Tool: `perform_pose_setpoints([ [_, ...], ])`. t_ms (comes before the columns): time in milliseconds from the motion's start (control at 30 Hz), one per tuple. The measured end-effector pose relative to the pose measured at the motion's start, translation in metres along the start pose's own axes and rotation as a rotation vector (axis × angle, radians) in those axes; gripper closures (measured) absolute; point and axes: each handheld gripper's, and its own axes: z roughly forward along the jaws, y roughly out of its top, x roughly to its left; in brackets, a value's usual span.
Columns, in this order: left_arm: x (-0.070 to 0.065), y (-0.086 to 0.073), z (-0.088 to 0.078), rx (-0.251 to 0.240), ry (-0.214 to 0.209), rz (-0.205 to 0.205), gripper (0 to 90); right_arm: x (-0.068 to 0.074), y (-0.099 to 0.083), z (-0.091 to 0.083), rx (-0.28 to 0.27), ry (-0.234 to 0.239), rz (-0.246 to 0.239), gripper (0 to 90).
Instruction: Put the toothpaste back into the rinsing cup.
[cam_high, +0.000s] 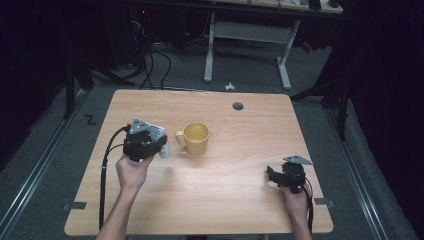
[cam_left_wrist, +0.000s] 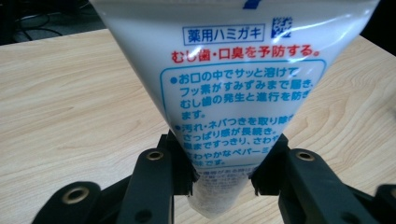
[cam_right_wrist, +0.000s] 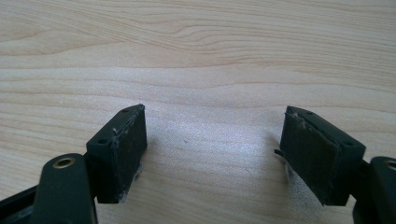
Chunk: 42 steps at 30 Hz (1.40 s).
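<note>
Right gripper: the black two-jaw right gripper (cam_high: 272, 176) rests low at the near right of the table, its jaws spread wide with bare wood between the pads (cam_right_wrist: 123, 151); it holds nothing.
Left gripper: the black two-jaw left gripper (cam_high: 159, 145), in the person's left hand (cam_high: 131, 169), is clamped on the narrow cap end of a white plastic toothpaste tube printed with blue and red Japanese text (cam_left_wrist: 238, 88); both pads press its sides.
Tube's place: lifted clear of the wood in the left gripper view, flat crimped end pointing away from the camera; in the high view it sits just left of the mug, near its handle and apart from it.
Mug: a yellow ceramic mug (cam_high: 193, 137) stands upright at mid-table, handle toward the left gripper; it looks empty, though its bottom is hard to make out.
Table: the light wooden table (cam_high: 240, 200) carries a round cable hole (cam_high: 238, 106) near its far edge.
Progress: the pickup looks done; judged from the layout, carrying the tube to the mug and releasing it there remains.
</note>
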Motion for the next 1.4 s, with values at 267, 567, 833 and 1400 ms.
perform_pose_setpoints([
  [267, -0.006, 0.016, -0.001, -0.002, -0.025, 0.022, 66.1, 0.000, 0.000, 0.000, 0.000, 0.000, 0.000, 23.2],
  [567, -0.012, 0.031, 0.003, -0.003, -0.048, 0.041, 66.2, 0.000, 0.000, 0.000, 0.000, 0.000, 0.000, 23.2],
  [833, -0.019, 0.044, 0.005, -0.006, -0.070, 0.064, 66.3, 0.000, 0.000, 0.000, 0.000, 0.000, 0.000, 23.2],
  [1400, -0.032, 0.064, 0.016, -0.011, -0.088, 0.101, 66.4, 0.000, 0.000, 0.000, 0.000, 0.000, 0.001, 23.2],
])
